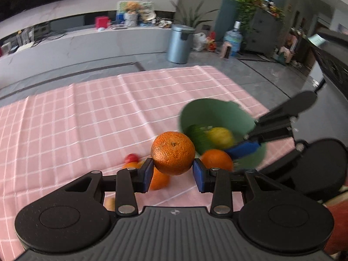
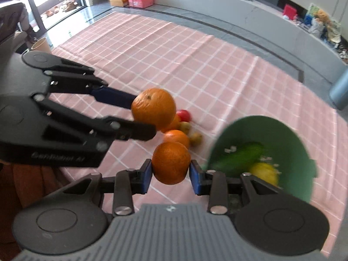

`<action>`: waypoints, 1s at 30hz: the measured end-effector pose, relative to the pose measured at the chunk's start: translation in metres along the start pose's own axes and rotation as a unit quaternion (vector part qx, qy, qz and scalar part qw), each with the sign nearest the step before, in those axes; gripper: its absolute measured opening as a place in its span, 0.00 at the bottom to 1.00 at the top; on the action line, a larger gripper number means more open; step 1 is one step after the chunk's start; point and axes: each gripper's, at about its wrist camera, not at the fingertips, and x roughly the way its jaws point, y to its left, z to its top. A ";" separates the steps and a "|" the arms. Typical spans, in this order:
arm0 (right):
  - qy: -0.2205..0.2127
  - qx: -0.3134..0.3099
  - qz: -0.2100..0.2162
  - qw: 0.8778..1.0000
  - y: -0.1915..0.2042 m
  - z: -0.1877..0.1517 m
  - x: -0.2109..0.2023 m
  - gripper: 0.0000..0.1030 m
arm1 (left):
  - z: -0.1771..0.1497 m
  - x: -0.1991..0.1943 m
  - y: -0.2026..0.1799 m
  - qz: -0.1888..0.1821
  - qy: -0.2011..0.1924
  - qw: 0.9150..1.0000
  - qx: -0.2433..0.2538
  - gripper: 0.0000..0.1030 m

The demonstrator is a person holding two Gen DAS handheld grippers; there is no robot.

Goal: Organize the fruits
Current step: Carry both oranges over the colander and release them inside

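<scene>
Inside green bucket (image 2: 282, 134): cucumber (image 2: 237, 158), lemon (image 2: 264, 171)

Both grippers, the left gripper (image 1: 173, 174) and the right gripper (image 2: 170, 175), are black, with blue pads (image 1: 199, 174), silver screws and ribbed grey bodies.

Only one marking is seen: pale raised lettering on the black body of the left tongs (image 2: 142, 117), viewed from the right wrist camera, too blurred to be read with certainty. A small emblem, carrying no legible text, is stamped on each camera mount.
</scene>
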 end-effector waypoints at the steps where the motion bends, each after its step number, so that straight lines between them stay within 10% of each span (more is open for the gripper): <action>1: 0.000 0.001 -0.008 1.000 -0.006 -0.003 -0.005 0.32 | 0.003 0.001 -0.007 -0.004 0.000 1.000 0.006 0.43; 30: 0.059 0.088 -0.035 0.994 -0.107 -0.057 0.043 0.32 | 0.019 0.100 -0.073 -0.049 0.107 0.987 0.111 0.43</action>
